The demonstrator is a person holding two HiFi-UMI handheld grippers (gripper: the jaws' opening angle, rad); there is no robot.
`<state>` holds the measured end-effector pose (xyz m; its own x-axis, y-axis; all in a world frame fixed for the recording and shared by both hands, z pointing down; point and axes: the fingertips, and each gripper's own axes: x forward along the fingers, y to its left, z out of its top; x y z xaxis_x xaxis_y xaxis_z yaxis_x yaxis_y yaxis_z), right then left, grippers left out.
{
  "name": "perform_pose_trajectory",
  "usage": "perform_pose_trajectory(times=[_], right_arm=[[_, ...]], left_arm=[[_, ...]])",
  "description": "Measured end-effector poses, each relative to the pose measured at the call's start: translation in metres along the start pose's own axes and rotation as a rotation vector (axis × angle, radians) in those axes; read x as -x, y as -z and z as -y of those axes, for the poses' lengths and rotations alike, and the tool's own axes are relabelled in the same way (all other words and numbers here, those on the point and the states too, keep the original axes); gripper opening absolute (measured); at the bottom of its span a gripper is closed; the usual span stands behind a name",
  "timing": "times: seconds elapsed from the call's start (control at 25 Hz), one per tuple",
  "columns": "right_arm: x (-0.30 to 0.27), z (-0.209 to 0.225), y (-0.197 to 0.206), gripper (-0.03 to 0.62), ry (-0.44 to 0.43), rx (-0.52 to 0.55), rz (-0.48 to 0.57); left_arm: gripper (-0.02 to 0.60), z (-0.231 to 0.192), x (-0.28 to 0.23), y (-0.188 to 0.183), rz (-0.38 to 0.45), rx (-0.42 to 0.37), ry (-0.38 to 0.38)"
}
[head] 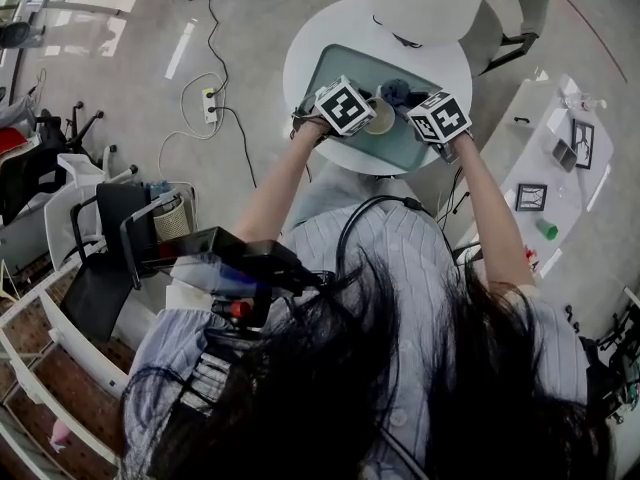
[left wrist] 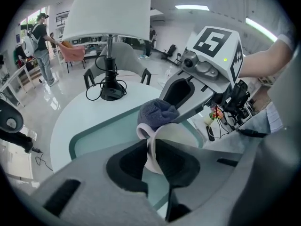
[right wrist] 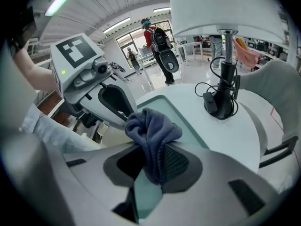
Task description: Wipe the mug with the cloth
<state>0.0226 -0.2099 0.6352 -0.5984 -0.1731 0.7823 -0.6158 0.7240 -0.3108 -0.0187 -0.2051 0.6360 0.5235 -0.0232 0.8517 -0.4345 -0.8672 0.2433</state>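
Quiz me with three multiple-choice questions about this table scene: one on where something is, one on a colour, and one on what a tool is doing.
1. Where does the lamp stand?
A. On the floor
B. On the round white table, beyond the green mat
C. On a chair

2. What colour is the cloth?
A. Red
B. Yellow
C. Dark blue-grey

3. What is the left tool doing?
A. Open and empty
B. Shut on the mug
C. Shut on a spoon

Answers:
1. B: its base sits on the tabletop.
2. C: the bundle gripped by the right tool is dark blue-grey.
3. B: its jaws pinch the mug's wall at the rim.
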Motion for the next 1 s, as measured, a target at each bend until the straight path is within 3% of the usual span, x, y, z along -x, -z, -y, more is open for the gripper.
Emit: perform_pose_trajectory(times=[0.56,1.0], right_arm=[[0.004,-0.005,0.015,0.098,0.021,-0.028,0.033],[0.009,-0.003,0.023,0.098,0.066,-0.149,0.094]], left_arm=[[0.06,-0.004,-0.006,0.002,0.081,0.14,-0.096],[0.06,-0.023,0.01,0.008,0.153,0.405,-0.219]])
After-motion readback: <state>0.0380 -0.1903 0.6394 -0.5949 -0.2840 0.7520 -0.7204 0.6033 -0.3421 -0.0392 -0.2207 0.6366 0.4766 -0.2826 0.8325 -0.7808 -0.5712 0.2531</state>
